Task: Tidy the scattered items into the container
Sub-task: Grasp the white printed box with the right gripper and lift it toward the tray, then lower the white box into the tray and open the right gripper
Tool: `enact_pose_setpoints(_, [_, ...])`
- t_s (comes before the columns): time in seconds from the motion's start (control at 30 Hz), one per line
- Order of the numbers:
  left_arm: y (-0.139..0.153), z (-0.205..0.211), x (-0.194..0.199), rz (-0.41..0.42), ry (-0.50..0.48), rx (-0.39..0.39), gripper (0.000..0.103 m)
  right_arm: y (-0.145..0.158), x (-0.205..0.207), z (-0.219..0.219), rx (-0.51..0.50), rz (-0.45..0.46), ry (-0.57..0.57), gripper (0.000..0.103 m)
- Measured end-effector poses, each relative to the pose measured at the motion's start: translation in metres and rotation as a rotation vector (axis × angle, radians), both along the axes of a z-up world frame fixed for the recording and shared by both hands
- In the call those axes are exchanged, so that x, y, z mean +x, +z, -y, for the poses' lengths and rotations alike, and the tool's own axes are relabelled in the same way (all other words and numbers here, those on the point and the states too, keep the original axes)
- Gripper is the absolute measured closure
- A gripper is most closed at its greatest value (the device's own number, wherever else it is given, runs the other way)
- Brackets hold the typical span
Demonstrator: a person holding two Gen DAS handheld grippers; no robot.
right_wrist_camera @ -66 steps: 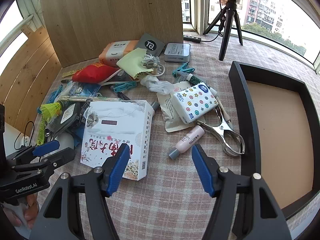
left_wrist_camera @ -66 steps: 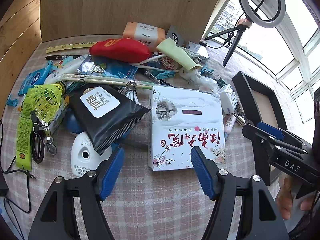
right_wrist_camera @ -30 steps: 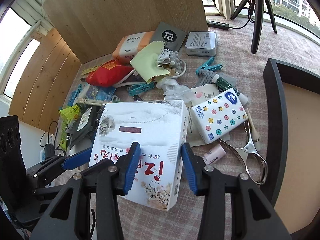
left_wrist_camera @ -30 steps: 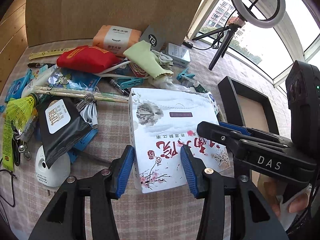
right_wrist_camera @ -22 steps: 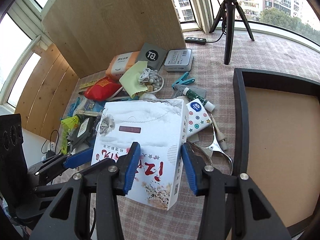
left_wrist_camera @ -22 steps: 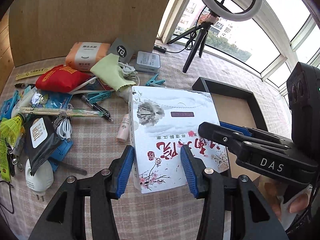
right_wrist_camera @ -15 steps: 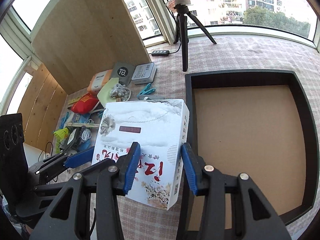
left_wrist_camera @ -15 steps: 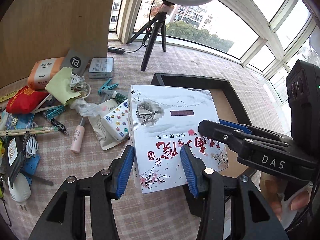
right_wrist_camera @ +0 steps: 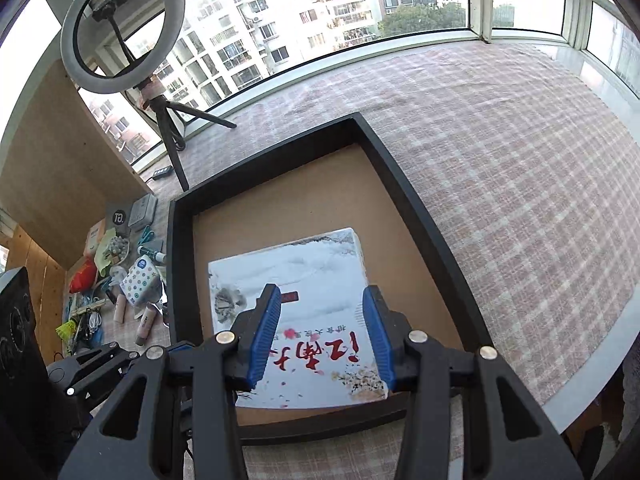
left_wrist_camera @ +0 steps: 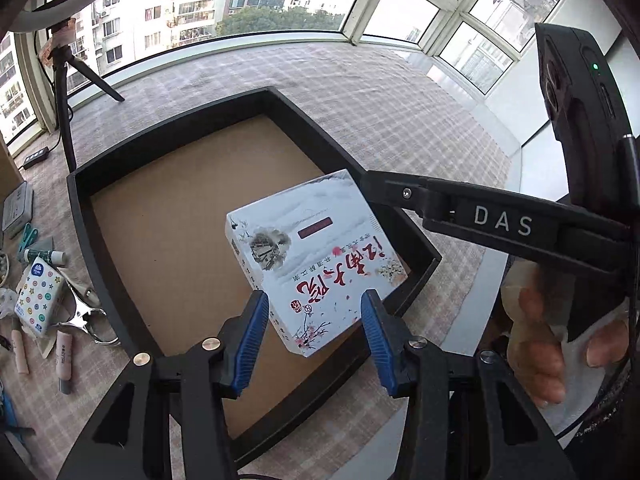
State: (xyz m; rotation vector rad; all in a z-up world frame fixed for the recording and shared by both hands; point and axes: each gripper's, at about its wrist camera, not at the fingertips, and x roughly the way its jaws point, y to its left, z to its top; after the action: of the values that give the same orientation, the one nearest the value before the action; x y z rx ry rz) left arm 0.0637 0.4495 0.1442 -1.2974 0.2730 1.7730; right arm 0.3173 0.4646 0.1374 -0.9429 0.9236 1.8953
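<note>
Right now the white box (left_wrist_camera: pixel 316 256) with red lettering hangs above the black tray (left_wrist_camera: pixel 80 216), carried by both claws at once: the left gripper (left_wrist_camera: pixel 316 340) has its blue pads pressed on the near end, jaws part closed to the box's width, and the right gripper (right_wrist_camera: pixel 324 340) clamps it the same way from its own side, its black arm reaching across to the box's far corner in the left wrist view. The biggest risk, as I judge it, is uneven release: if one claw lets go first, the box would swing on the other pair of pads and could land on the tray's rim rather than flat on the brown floor inside. In the left view the box's lower corner lies close over the near rim, so lowering it there might catch the edge and tip it out onto the checked cloth (right_wrist_camera: pixel 520 160). A two-handed hold also twists easily if the hands drift apart. How high the box sits above the tray floor cannot be read from either view. The underside of the box and the pads' exact contact are hidden. The remaining clutter (right_wrist_camera: pixel 132 280) beside the tray is small and crowded at the picture's edge, and a hand (left_wrist_camera: pixel 552 332) shows only partly, blurred.
</note>
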Motion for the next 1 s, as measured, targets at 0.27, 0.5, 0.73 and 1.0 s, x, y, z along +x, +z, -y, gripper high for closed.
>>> enact_pose_setpoints(0.27, [-0.002, 0.012, -0.004, -0.013, 0.022, -0.007, 0.058, 0.004, 0.004, 0.004, 0.045, 0.02, -0.007, 0.061])
enact_pose_setpoints(0.5, [-0.009, 0.065, -0.047, -0.028, 0.184, -0.015, 0.058, 0.006, -0.046, 0.015, 0.077, 0.0, 0.108, 0.06])
enact_pose_setpoints(0.73, [-0.017, 0.157, -0.106, -0.054, 0.437, -0.044, 0.058, 0.016, -0.135, 0.031, 0.122, -0.037, 0.315, 0.058])
enact_pose_setpoints(1.0, [-0.04, 0.276, -0.175, 0.01, 0.714, -0.066, 0.058, 0.009, -0.253, 0.054, 0.057, -0.056, 0.516, 0.059])
